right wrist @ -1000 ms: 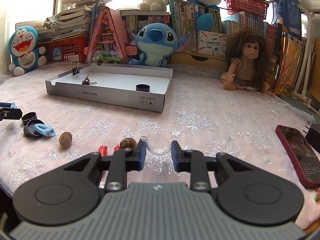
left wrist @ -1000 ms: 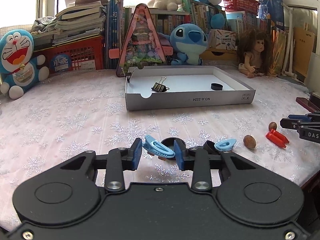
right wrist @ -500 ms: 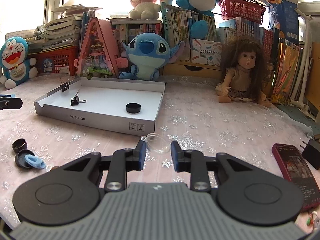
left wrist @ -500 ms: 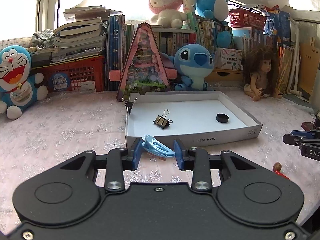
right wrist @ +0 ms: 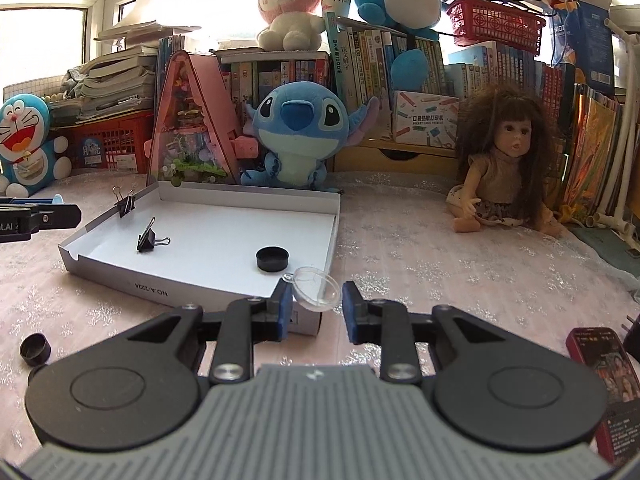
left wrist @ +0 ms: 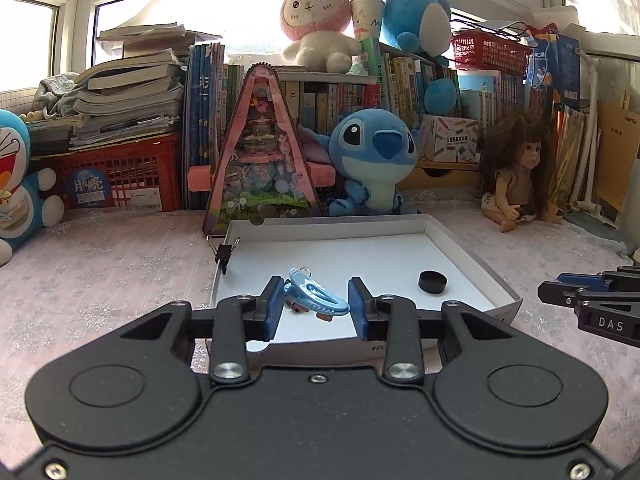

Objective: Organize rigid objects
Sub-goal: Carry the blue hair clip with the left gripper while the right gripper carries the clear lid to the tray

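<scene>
My left gripper (left wrist: pixel 316 300) is shut on a light blue plastic clip (left wrist: pixel 316 298), held above the front edge of the shallow white cardboard box (left wrist: pixel 460 248). In the box lie a black round cap (left wrist: pixel 432 281) and a black binder clip (right wrist: pixel 147 237); another binder clip (left wrist: pixel 224 255) is clamped on its left wall. My right gripper (right wrist: pixel 314 294) is shut on a clear plastic half-shell (right wrist: pixel 316 288), just off the near right corner of the box (right wrist: pixel 200 288). The right gripper's tips (left wrist: pixel 580 292) show at the right edge of the left wrist view.
A black cap (right wrist: pixel 35 349) lies on the snowflake cloth at front left. A red phone (right wrist: pixel 608 376) rests at the right. Behind the box stand a blue plush (right wrist: pixel 298 132), a pink triangular display (right wrist: pixel 192 120), a doll (right wrist: pixel 504 168), books and red crates.
Both grippers rose and moved forward toward the box with their objects held. The left one now hangs over the box's front edge; the caps, nuts and red pieces dropped out of its view.
</scene>
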`<state>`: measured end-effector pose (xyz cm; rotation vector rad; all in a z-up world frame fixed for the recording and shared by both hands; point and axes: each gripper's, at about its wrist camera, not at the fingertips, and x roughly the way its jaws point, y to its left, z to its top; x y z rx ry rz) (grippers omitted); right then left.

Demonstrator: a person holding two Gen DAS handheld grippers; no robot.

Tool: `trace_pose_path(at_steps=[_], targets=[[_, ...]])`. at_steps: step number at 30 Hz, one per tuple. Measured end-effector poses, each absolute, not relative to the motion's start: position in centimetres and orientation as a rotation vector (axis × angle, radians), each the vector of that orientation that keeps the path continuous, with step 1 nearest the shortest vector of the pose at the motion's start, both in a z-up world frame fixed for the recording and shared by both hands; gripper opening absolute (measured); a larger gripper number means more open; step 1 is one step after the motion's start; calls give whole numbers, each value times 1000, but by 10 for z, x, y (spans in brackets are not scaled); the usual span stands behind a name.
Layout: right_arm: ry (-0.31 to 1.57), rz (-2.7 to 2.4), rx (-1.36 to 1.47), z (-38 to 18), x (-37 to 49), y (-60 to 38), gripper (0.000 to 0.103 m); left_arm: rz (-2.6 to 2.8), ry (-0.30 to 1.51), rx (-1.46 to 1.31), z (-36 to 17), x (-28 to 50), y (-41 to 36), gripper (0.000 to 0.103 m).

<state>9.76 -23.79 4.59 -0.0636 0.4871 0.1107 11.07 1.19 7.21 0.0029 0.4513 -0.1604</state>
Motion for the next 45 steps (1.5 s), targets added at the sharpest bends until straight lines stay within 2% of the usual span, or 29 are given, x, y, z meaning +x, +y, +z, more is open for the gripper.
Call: trace_pose_path(at_steps=[20, 45], targets=[[629, 121, -8, 21, 193, -210, 32, -116, 579, 21, 32, 207, -20, 33], [704, 138, -27, 6, 224, -192, 32, -57, 633, 37, 6, 239, -32, 32]])
